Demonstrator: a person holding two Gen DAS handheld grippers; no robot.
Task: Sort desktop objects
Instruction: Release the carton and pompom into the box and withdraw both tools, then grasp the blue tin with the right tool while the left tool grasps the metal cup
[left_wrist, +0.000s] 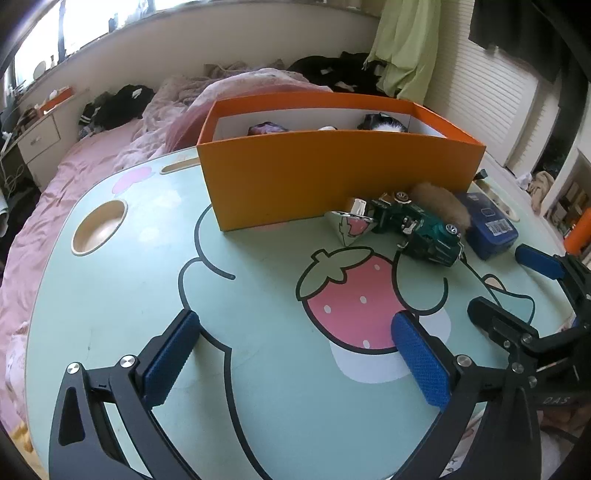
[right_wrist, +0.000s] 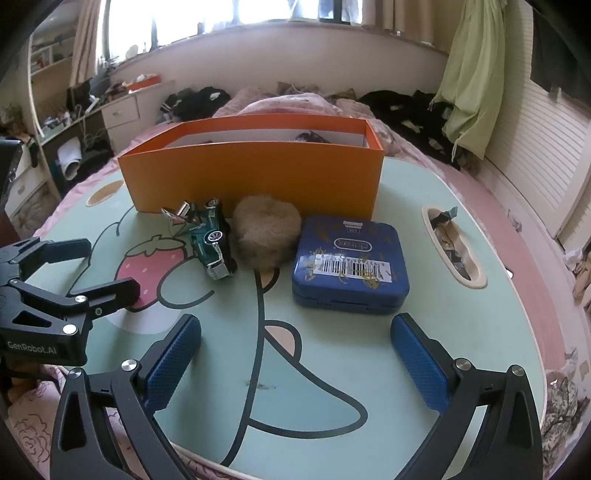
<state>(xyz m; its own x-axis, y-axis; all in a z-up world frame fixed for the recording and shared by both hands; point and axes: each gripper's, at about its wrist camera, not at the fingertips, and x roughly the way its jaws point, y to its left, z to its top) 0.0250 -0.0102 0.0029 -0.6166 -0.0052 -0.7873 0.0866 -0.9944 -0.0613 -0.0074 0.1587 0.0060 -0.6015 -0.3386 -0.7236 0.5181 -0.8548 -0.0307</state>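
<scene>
Your left gripper (left_wrist: 295, 354) hangs over the near half of the mint-green lap table (left_wrist: 110, 295) with its blue pads spread wide and nothing between them; below them lies only the printed strawberry (left_wrist: 351, 291). From its camera, the round cup recess (left_wrist: 98, 229) sits at ten o'clock and the orange box (left_wrist: 332, 177) stands at twelve o'clock, open-topped, with a few items showing over its rim that are too hidden to name.

Moving right, the loose things lie in a row just in front of the box's near wall. First comes a small shiny cone-shaped piece (left_wrist: 351, 225) with a strawberry reflected on it, touching the green toy car (left_wrist: 417, 229), which lies tipped on its side at one o'clock. Behind the car is a tan fluffy puff (left_wrist: 443, 203), and beside that, at two o'clock, the blue tin (left_wrist: 487, 229) with a barcode sticker.

Your right gripper (right_wrist: 295, 358) is also released, pads wide apart and empty. From its camera the blue tin lies flat at twelve o'clock, just beyond the fingertips, the puff at eleven o'clock touching the box wall, and the toy car further left beside it. At two o'clock a long slot (right_wrist: 454, 247) in the table holds some crumpled scraps. The left gripper shows at nine o'clock in this view.
</scene>
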